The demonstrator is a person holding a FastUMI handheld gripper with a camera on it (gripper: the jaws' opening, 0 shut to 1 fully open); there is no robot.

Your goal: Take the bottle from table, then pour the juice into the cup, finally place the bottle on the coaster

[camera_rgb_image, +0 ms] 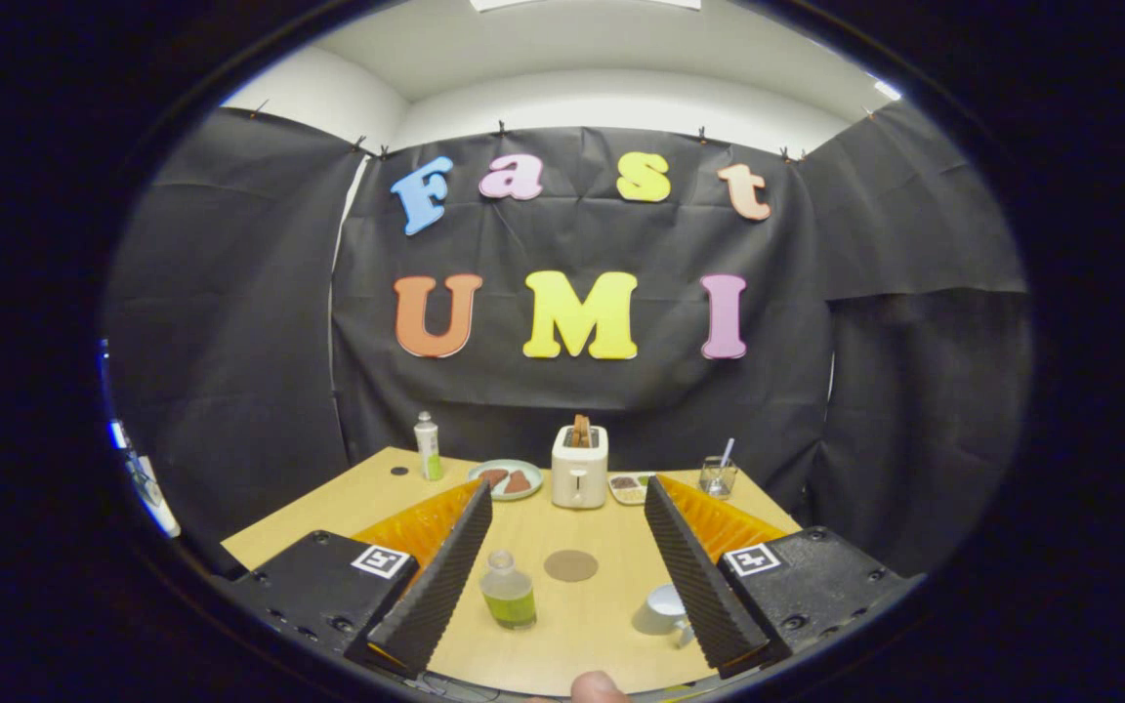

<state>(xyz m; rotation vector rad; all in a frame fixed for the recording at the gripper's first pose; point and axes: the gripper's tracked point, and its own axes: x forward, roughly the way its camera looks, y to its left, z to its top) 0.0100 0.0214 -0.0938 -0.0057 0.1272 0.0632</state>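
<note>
Your gripper is spread wide and holds nothing; the bottle stands upright between the fingers, nearer the left one.

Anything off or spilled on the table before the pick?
Nothing stands out. Bottle upright between the open tool fingers, coaster flat just beyond, cup upright beside the right finger. No spill visible.
</note>
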